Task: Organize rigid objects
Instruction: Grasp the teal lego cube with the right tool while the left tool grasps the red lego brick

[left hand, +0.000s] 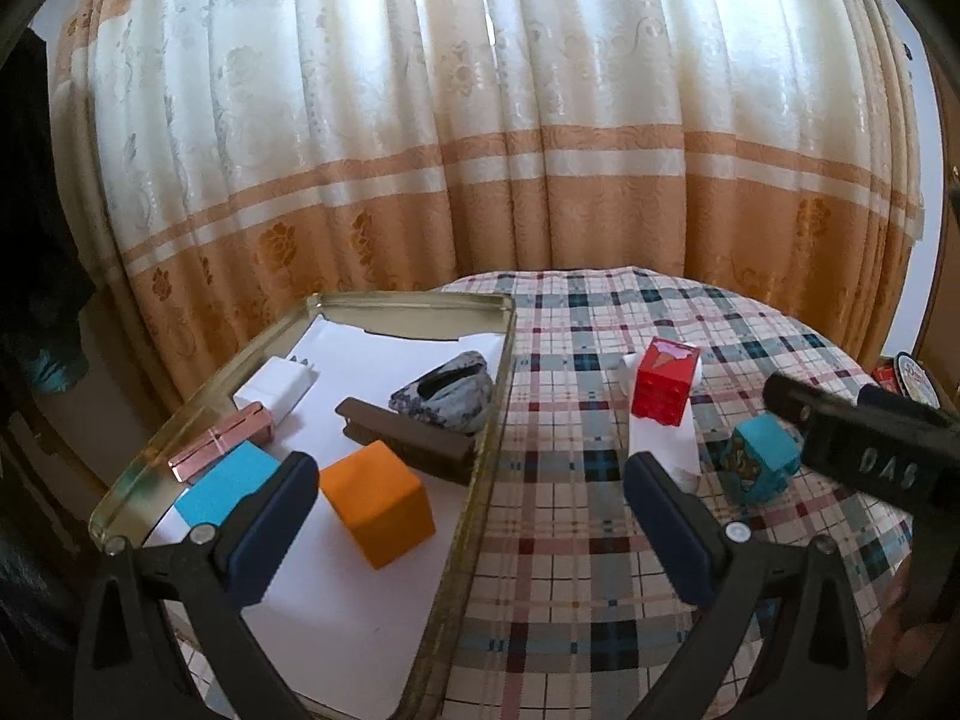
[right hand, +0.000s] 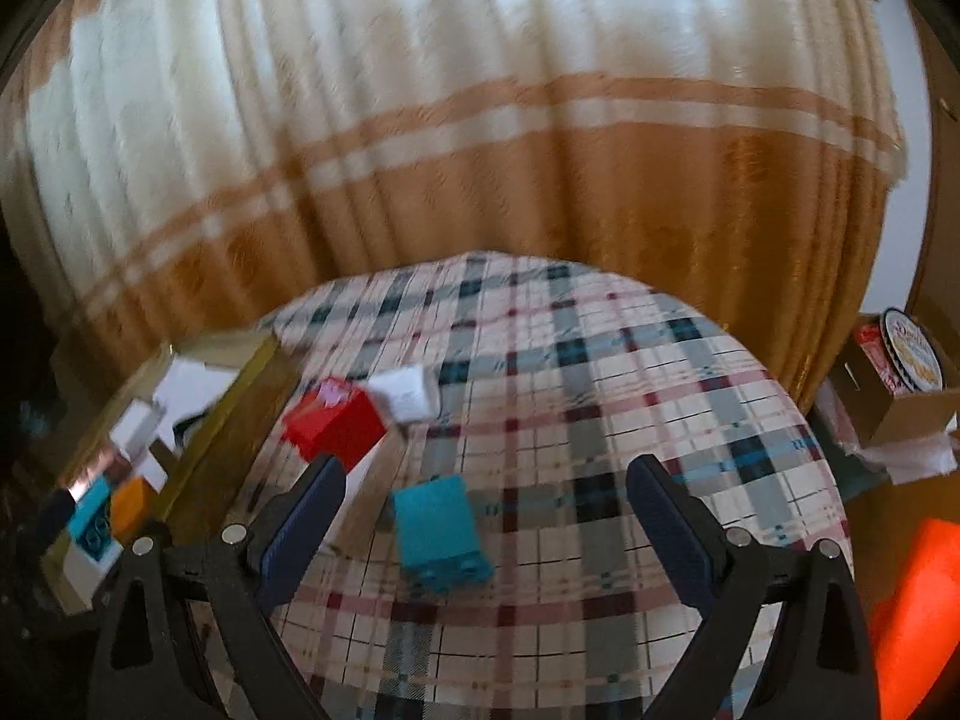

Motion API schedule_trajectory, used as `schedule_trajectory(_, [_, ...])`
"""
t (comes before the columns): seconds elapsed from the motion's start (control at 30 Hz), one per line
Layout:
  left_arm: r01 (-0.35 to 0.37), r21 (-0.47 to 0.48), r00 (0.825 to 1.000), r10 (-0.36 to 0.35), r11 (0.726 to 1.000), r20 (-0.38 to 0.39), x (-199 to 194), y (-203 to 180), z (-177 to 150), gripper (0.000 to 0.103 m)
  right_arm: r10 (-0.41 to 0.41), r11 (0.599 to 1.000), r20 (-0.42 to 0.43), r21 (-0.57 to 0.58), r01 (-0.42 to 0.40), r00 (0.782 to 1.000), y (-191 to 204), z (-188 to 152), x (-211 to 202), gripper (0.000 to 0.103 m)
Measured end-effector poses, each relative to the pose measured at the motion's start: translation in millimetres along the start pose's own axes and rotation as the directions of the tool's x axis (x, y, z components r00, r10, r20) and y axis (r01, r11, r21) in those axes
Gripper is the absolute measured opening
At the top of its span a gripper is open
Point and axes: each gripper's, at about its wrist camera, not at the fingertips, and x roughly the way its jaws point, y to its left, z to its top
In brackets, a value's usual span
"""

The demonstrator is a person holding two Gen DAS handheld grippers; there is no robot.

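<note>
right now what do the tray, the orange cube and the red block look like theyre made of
Tray: likely thin metal, a glossy gold rim with reflections. Orange cube: matte, uniform colour, soft edges, perhaps painted wood or foam; unclear. Red block: glossy plastic by its sheen and moulded studs on the side.

Ahead of both tongs we see a backlit cream-and-orange curtain (left hand: 480, 150) hanging behind the plaid-covered table (left hand: 600, 570).
</note>
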Motion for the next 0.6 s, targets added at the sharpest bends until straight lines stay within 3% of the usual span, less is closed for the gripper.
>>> schedule_trajectory(0.07, [-0.002, -0.002, 1.000, 0.002, 1.000, -0.003, 0, 0, 0, 0.103, 0.010, 0.999, -0.044, -0.032, -0.012, 0.999, 6, -1, 8, 0.094])
schedule_trajectory(0.17, [-0.003, 0.011, 1.000, 0.003, 1.000, 0.000, 0, -1, 0, 0.103, 0.009, 0.998, -0.123, -0.067, -0.017, 0.992, 12, -5, 22, 0.066])
schedule_trajectory(0.2, [-0.004, 0.018, 1.000, 0.004, 1.000, 0.002, 0, -2, 0, 0.103, 0.014, 0.996, -0.154, -0.081, -0.027, 0.988, 14, -6, 27, 0.062])
schedule_trajectory(0.33, [-0.008, 0.042, 1.000, 0.008, 0.999, -0.002, 1, -6, 0, 0.103, 0.007, 0.995, -0.230, -0.097, -0.030, 0.973, 15, -11, 41, 0.057])
schedule_trajectory(0.4, [-0.012, 0.047, 1.000, 0.012, 0.999, -0.008, 2, -7, 0, 0.103, 0.013, 0.995, -0.242, -0.092, -0.036, 0.970, 13, -11, 43, 0.042])
schedule_trajectory(0.47, [-0.013, 0.052, 1.000, 0.013, 0.999, -0.014, 3, -8, 0, 0.103, 0.016, 0.996, -0.258, -0.084, -0.039, 0.966, 11, -12, 46, 0.035])
schedule_trajectory(0.6, [0.005, 0.069, 1.000, -0.003, 0.998, -0.024, 4, -12, 1, 0.103, 0.038, 0.997, -0.247, -0.061, -0.054, 0.968, 5, -11, 43, 0.034])
